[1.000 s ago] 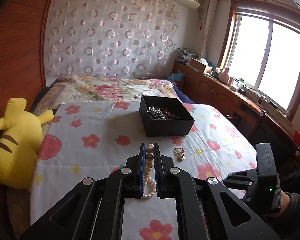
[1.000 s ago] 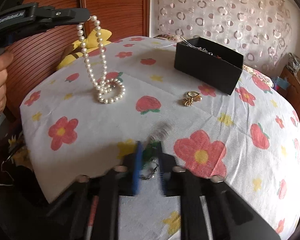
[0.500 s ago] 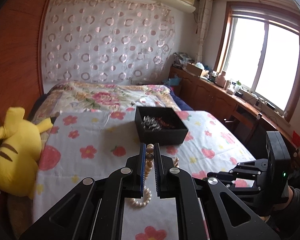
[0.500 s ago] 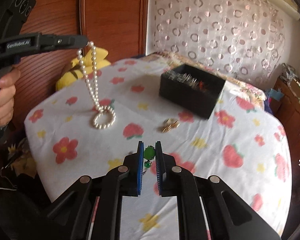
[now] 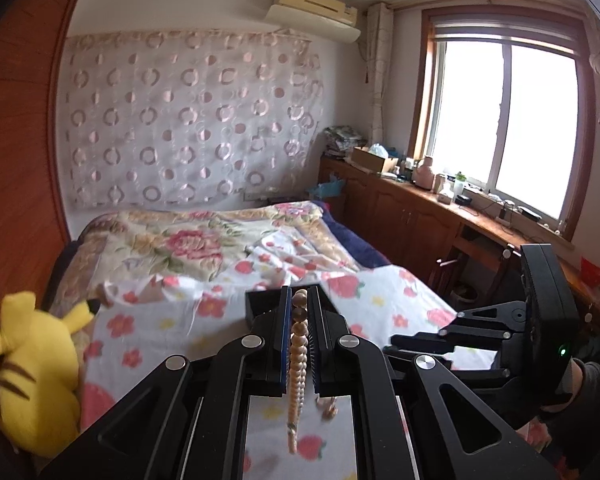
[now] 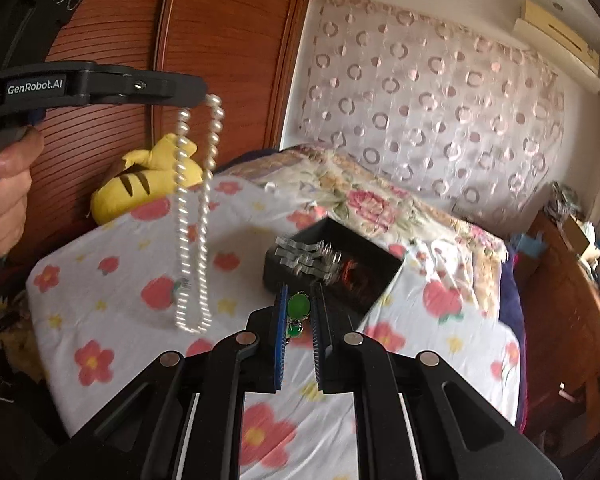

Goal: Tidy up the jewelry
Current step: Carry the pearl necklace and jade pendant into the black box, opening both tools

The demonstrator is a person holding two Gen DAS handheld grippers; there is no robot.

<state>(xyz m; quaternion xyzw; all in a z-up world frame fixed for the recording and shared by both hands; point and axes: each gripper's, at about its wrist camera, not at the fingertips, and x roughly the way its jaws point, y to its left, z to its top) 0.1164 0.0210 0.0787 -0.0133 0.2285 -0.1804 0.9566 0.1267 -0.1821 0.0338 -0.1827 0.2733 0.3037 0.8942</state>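
1. The left claw (image 5: 299, 304) is clamped on a pearl necklace (image 6: 198, 208); in the right wrist view it enters from the upper left of the frame, a hand (image 6: 4, 196) on its grip, with the strand dangling in a long double loop

2. A second ago the lower end of the pearls was coiled on the flowered sheet (image 6: 112, 280); now the whole strand hangs free above it, its bottom loop at centre left of the frame

3. The right claw (image 6: 299, 312) is nearly closed on a green-stone piece (image 6: 298, 307), a large oval stone above a smaller one, at lower centre of its own view; a second ago this spot was a blur right at the sheet, and now the piece is lifted clear

4. The black jewelry box (image 6: 364, 272), open and holding tangled silvery and red items, sits on the sheet just above the right claw's tips, blurred; in the left wrist view only its corner (image 5: 260, 304) shows behind the claw, where earlier the whole box stood well above the tips

5. A small gold piece (image 5: 329, 402) lies on the sheet, seen low between the left claw's arms

6. The yellow plush toy (image 5: 32, 376) has stayed at the lower left edge of the bed
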